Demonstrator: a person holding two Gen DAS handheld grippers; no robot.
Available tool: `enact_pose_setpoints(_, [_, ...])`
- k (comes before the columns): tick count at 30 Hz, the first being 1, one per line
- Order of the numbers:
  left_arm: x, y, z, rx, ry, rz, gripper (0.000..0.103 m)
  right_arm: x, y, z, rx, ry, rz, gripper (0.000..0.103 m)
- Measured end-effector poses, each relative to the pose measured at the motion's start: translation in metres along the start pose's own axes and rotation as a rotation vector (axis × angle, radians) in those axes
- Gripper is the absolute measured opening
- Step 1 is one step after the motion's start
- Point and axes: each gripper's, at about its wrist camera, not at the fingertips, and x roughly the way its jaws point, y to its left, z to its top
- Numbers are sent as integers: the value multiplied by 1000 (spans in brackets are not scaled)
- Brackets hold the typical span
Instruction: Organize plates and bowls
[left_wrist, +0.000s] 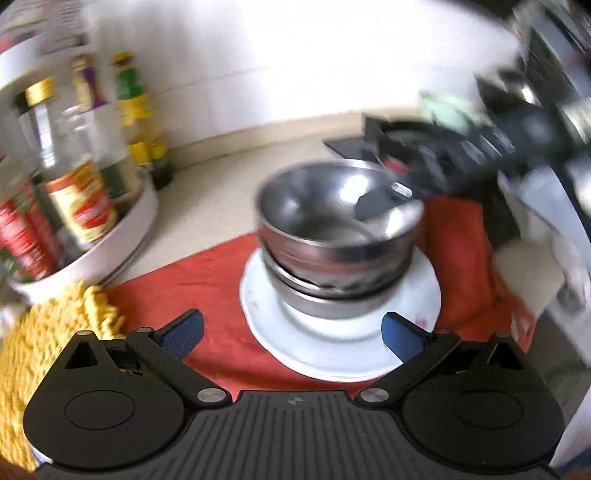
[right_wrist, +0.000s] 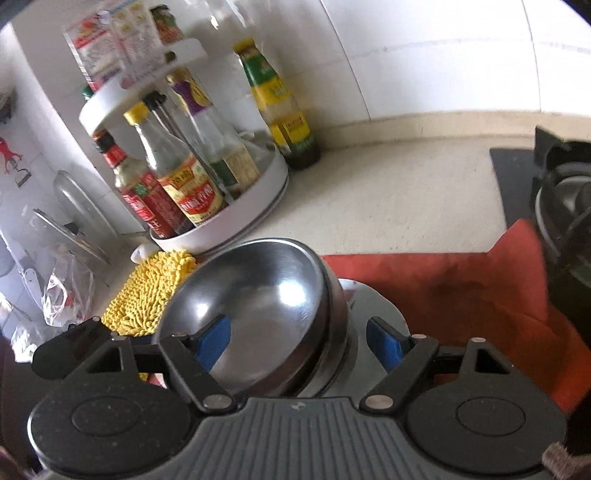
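A stack of steel bowls (left_wrist: 332, 236) stands on a white plate (left_wrist: 340, 332) on a red cloth (left_wrist: 465, 266). The top bowl (right_wrist: 258, 314) sits tilted. My right gripper (right_wrist: 299, 345) straddles its rim, one blue pad inside the bowl and one outside, with the jaws wide apart. In the left wrist view the right gripper (left_wrist: 391, 195) reaches in from the right over the bowl's rim. My left gripper (left_wrist: 291, 338) is open and empty, in front of the plate.
A white two-tier rack (right_wrist: 221, 221) of sauce bottles stands at the left by the tiled wall. A yellow chenille mitt (right_wrist: 147, 291) lies beside the cloth. A black gas stove (right_wrist: 554, 192) is at the right.
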Motion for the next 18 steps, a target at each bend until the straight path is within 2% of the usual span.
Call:
enact_pose_setpoints(5, [-15,24,9,-173,-53,-8,103,-29,13,-15,-7,-61,-46,79])
enact_pose_setpoints(15, [-38,31,5,-326,-122,83,103,-55,50,-39,-57,-180,-151,83])
enact_pose_setpoints(18, [-44,32,2,-354,-127,83,103,-59,58,-46,-60,-208,-170,84])
